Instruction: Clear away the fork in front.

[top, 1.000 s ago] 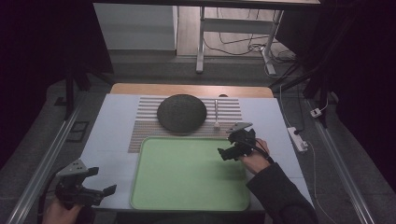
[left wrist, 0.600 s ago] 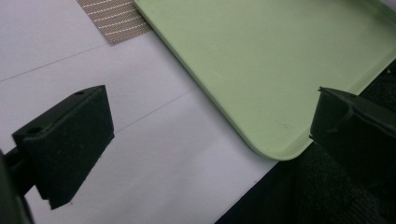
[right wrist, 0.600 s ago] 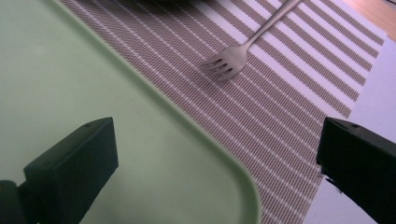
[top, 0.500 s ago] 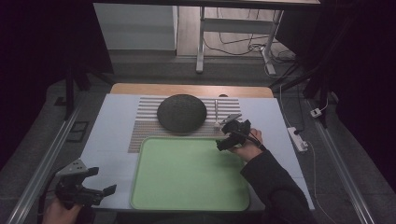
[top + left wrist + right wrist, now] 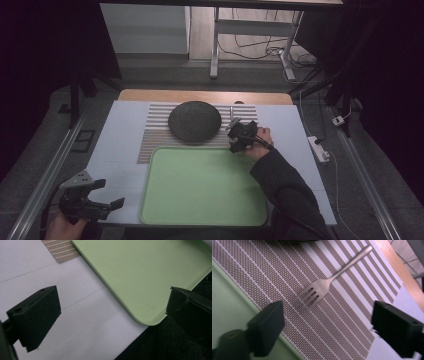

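Observation:
A metal fork (image 5: 329, 281) lies on the brown striped placemat (image 5: 287, 272), tines toward my right gripper (image 5: 324, 327). Its jaws stand apart just short of the tines. They have just been closing a little, with nothing between them but mat. From above, the right gripper (image 5: 236, 140) hovers over the mat's near right part, beside the dark round plate (image 5: 194, 121), and the fork's handle (image 5: 231, 111) shows just beyond it. My left gripper (image 5: 111, 194) is held open at the near left, off the green tray (image 5: 202, 185). Its jaws (image 5: 110, 315) frame the tray's near corner (image 5: 150, 315).
The white table cover (image 5: 120, 150) surrounds the mat and tray. A power strip (image 5: 318, 148) lies off the table's right edge. The person's right sleeve (image 5: 285, 185) crosses the tray's right rim. Table legs and cables stand on the floor beyond the far edge.
My right gripper has moved up and to the left, from beside the tray's far right corner onto the placemat near the plate. The left gripper has stayed put.

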`<state>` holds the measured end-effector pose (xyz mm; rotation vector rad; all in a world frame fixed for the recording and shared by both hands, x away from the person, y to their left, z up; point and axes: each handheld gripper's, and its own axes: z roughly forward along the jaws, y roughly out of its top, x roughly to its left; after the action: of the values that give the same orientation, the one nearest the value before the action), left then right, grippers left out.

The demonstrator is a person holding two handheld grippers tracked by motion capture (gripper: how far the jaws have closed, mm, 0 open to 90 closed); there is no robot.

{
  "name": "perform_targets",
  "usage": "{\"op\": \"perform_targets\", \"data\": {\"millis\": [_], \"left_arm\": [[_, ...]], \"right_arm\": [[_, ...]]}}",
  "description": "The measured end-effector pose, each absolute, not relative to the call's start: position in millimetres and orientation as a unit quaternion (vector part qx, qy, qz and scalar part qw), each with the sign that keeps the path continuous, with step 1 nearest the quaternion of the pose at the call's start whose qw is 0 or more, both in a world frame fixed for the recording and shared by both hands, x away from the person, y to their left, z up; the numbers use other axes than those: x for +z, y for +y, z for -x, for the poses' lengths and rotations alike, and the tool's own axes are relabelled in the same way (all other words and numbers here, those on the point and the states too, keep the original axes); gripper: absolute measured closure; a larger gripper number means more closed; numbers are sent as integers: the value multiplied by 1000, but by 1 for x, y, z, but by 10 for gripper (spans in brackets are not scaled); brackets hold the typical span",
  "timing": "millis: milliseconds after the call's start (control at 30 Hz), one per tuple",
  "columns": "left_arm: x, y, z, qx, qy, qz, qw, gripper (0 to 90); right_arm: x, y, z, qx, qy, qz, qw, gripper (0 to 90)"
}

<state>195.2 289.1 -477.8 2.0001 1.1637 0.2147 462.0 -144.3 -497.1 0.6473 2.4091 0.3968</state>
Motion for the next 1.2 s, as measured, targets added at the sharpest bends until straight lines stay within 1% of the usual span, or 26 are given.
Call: {"op": "perform_targets", "data": {"millis": [67, 100, 133, 200, 233, 267, 300, 400, 433, 533, 600, 633, 733, 833, 900, 967, 1000, 1033, 1100, 1133, 1200], "left_arm": [[-478, 289, -195, 84, 459, -790, 398, 0], [-478, 289, -195, 84, 459, -790, 397, 0], [-478, 289, -195, 84, 459, -790, 397, 0], [-478, 289, -195, 84, 460, -789, 397, 0], [-478, 289, -195, 83, 461, -789, 397, 0], [-478, 289, -195, 83, 461, -789, 397, 0], [-478, 289, -195, 83, 461, -789, 397, 0], [-478, 289, -195, 83, 461, -790, 397, 0], [-478, 289, -195, 83, 461, -789, 397, 0], [-478, 289, -195, 83, 461, -789, 397, 0], [-478, 289, -195, 83, 461, -790, 397, 0], [-478, 289, -196, 83, 460, -790, 396, 0], [-478, 289, -195, 83, 460, -790, 396, 0], [-478, 289, -195, 84, 459, -791, 396, 2], [-478, 288, -195, 87, 458, -792, 394, 1], [-478, 288, -195, 89, 459, -792, 394, 0], [-477, 288, -195, 89, 459, -791, 394, 0], [-477, 288, -195, 89, 459, -791, 395, 0], [-477, 289, -194, 90, 458, -790, 396, 0], [-477, 288, -194, 91, 458, -790, 396, 0], [-477, 288, -193, 95, 456, -791, 396, 0]], "right_arm": [[-500, -142, -463, 142, 912, -233, 305, 279], [-500, -142, -463, 142, 912, -233, 305, 279], [-502, -140, -464, 137, 919, -222, 297, 340], [-504, -138, -465, 131, 920, -213, 301, 419], [-504, -138, -465, 131, 920, -213, 301, 419], [-506, -136, -466, 125, 922, -203, 304, 461], [-506, -136, -466, 125, 922, -203, 304, 461], [-509, -132, -466, 118, 924, -182, 314, 568], [-509, -132, -466, 118, 924, -182, 314, 568], [-510, -128, -466, 114, 931, -165, 306, 642], [-513, -124, -465, 99, 931, -151, 316, 739], [-513, -124, -465, 99, 931, -151, 316, 739], [-514, -122, -462, 75, 929, -110, 347, 866], [-512, -122, -461, 80, 924, -122, 353, 883], [-510, -122, -459, 77, 916, -132, 370, 896], [-507, -123, -459, 89, 915, -138, 367, 898], [-503, -123, -457, 94, 909, -150, 376, 899], [-500, -125, -458, 115, 912, -157, 362, 900], [-495, -128, -457, 128, 909, -165, 361, 900], [-492, -131, -455, 136, 905, -166, 368, 900], [-490, -133, -453, 143, 904, -173, 363, 900]]}}
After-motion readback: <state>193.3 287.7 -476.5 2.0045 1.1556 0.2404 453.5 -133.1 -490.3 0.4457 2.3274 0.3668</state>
